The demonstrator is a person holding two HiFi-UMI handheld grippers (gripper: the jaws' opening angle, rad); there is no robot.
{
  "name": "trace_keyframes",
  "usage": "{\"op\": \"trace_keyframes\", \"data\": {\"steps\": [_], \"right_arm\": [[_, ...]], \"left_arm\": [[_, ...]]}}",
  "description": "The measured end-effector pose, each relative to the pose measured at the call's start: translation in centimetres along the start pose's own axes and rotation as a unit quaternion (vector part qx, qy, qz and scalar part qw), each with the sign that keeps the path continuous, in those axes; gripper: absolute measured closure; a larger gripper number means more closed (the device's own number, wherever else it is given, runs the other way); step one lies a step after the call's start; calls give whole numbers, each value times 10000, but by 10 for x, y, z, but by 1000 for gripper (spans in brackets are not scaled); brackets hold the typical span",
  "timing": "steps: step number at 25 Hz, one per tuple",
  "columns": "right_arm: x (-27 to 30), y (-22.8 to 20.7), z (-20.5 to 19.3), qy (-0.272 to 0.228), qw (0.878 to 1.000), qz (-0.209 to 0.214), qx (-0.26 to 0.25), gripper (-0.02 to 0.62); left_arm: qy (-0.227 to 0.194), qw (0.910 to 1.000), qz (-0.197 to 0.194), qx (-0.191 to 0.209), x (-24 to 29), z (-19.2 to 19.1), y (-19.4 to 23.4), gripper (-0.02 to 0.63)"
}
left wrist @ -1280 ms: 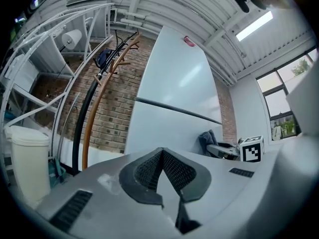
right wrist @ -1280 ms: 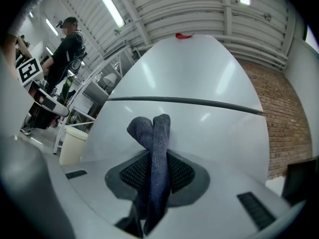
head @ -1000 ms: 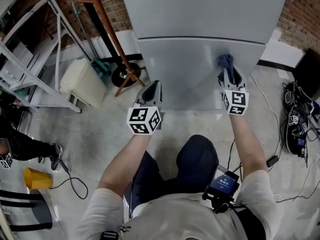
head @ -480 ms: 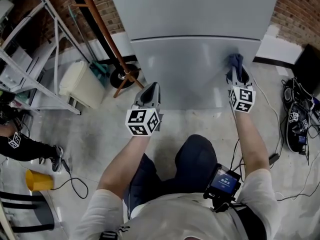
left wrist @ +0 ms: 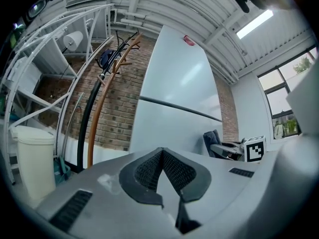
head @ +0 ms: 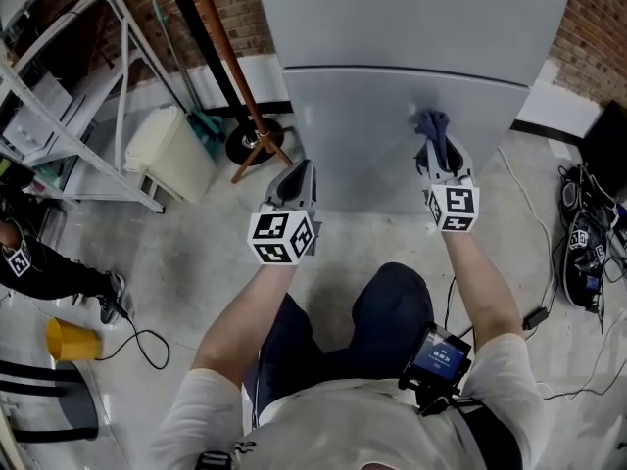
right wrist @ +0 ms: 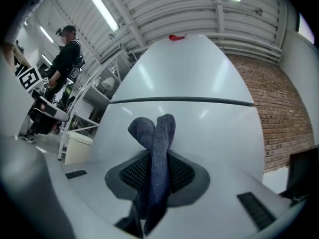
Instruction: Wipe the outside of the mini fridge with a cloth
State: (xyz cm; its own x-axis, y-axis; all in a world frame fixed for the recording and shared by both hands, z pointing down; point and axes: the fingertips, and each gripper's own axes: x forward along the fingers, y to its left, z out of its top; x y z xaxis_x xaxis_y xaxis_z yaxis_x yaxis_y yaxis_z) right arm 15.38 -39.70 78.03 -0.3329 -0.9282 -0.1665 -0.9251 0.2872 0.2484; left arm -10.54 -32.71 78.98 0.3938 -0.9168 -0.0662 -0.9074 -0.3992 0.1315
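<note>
The grey mini fridge (head: 392,86) stands in front of me, with a dark seam between its two doors (right wrist: 189,101). A folded blue-grey cloth (head: 431,125) sticks out of my right gripper (head: 437,151), which is shut on it and holds it against the lower door, upper right. The same cloth (right wrist: 155,148) rises between the pads in the right gripper view. My left gripper (head: 292,186) hangs shut and empty in front of the fridge's lower left corner, apart from it. Its pads (left wrist: 162,169) meet with nothing between them.
A cream bin (head: 168,153) and a wooden coat stand (head: 235,76) stand left of the fridge, beside a white metal rack (head: 69,116). Cables and gear (head: 583,253) lie on the floor at right. A person (head: 39,267) and a yellow cone (head: 71,341) are at far left.
My right gripper slid the cloth to the right across the lower door and has come back left. The left gripper has barely moved.
</note>
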Motion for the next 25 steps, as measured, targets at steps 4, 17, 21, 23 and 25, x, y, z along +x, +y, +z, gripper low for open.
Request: {"op": "trace_keyframes", "data": {"steps": [4, 17, 21, 23, 25], "right_arm": [[18, 66, -1, 33, 9986, 535, -20, 509], [84, 232, -16, 150, 9842, 1722, -386, 508], [101, 247, -23, 198, 9849, 1673, -402, 509], [102, 251, -25, 207, 9860, 1592, -456, 509], [102, 254, -24, 186, 9869, 1523, -506, 509]], "left_arm": [[-21, 9999, 112, -34, -14, -2, 21, 603], [38, 9970, 764, -139, -72, -13, 104, 603], [64, 9952, 971, -126, -90, -14, 127, 603], [82, 9947, 1012, -127, -100, -15, 134, 603], [103, 9946, 1023, -131, -106, -15, 140, 603]]}}
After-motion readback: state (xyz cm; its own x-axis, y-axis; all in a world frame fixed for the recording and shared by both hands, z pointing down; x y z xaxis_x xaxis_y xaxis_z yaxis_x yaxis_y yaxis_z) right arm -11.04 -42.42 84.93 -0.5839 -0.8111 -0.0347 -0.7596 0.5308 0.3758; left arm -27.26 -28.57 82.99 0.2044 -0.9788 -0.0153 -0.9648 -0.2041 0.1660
